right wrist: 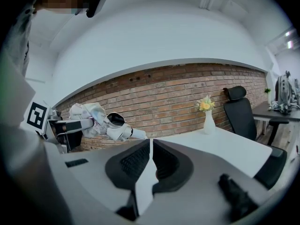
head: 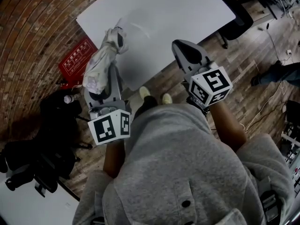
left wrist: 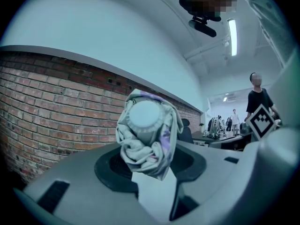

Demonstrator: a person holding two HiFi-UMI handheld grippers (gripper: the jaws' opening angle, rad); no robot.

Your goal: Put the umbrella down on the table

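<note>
We find the folded umbrella (head: 104, 60) held in the left claw (head: 100, 84), whose jaws are closed on its bunched cloth at the near end, so most of its length sticks out forward without support. It lies roughly level in the air, with the far end above the near corner of the white counter (head: 187, 13) and the rest over the floor beside a red sign (head: 78, 56); it does not rest on anything. The right claw (head: 181, 47) is empty, its jaws drawn together to a thin slit, and hangs over the counter's near edge, well apart from the umbrella. In our judgement the main hazard is a release at this position: with only the tip over the corner, the umbrella would tip off the edge and fall to the floor. A second hazard is the hold itself: soft cloth may slip or let the free end droop and catch the edge. The vase of flowers (right wrist: 207, 116) stands far along the counter and is at risk only from a long forward sweep.
</note>
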